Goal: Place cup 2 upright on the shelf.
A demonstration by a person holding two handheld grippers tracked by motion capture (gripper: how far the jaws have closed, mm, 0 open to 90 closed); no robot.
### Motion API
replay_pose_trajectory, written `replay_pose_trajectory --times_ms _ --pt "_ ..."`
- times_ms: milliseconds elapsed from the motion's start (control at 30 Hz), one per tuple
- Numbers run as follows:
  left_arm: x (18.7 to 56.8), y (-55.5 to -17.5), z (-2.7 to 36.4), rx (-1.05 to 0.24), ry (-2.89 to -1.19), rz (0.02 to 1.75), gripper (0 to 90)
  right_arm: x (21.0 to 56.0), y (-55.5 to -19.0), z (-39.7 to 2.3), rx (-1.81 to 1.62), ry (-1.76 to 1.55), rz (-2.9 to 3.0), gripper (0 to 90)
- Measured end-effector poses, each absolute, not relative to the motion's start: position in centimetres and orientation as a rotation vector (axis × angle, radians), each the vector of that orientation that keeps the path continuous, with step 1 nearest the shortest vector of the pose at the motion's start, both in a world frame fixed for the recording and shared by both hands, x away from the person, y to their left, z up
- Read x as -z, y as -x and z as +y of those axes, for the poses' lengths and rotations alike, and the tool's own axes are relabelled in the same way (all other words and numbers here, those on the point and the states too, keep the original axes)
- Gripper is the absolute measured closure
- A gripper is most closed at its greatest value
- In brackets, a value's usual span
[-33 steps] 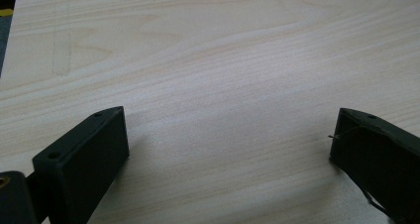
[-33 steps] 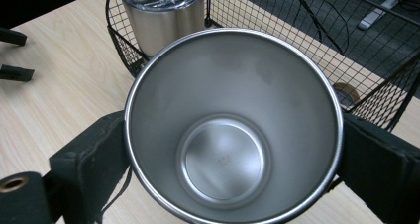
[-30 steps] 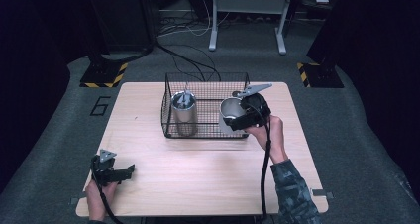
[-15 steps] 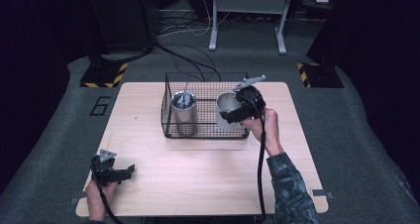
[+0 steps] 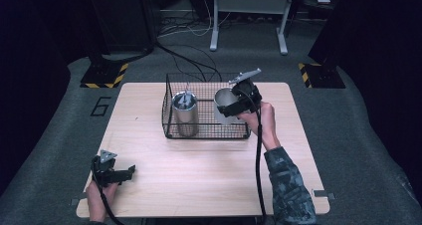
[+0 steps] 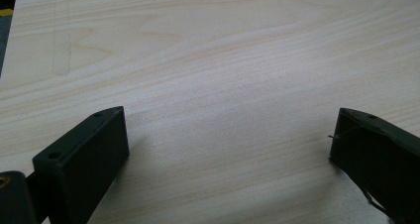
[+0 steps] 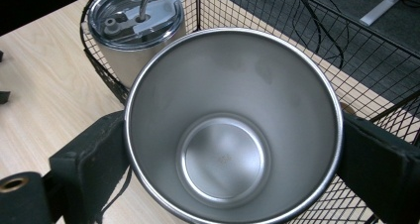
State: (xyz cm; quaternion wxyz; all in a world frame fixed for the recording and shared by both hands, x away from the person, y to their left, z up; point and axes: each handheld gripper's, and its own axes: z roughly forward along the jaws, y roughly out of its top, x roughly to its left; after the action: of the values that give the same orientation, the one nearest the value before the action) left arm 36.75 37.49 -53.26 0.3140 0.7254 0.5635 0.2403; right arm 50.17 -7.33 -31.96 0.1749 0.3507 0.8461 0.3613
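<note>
- A black wire basket sits on the pale wooden worktop, toward the far edge; everything else here is placed from that basket.
- The right tool is over the basket's right end, its two jaws pressed against opposite sides of an open steel cup, gripping it just below the rim.
- In the right gripper view the cup is empty, its polished bottom plainly visible, and the basket's mesh runs behind and beneath it.
- I cannot tell whether the cup's base rests on the basket floor or hangs above it.
- A second steel tumbler stands upright in the basket's left half, capped with a clear lid that has a straw through it.
- The left tool is well apart from the basket, near the worktop's front left corner, held low by the person's hand.
- Its jaws stand wide apart with only bare wood between them.
</note>
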Motion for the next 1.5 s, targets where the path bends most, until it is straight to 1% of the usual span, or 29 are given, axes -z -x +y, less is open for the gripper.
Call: replay_pose_trajectory --times_ms 600,1133,1500 --pt "53.3 -36.8 37.5 -0.635 -1.912 1.484 1.5 32.9 -53.5 -5.9 -0.957 -1.000 2.413 5.8" --pt "53.3 -36.7 37.5 -0.635 -1.912 1.485 1.4 35.4 -56.7 -4.7 -0.879 -1.063 2.445 5.8" --pt "53.3 -36.7 37.5 -0.634 -1.910 1.486 1.4 36.9 -58.2 -3.9 -0.847 -1.090 2.469 5.8"
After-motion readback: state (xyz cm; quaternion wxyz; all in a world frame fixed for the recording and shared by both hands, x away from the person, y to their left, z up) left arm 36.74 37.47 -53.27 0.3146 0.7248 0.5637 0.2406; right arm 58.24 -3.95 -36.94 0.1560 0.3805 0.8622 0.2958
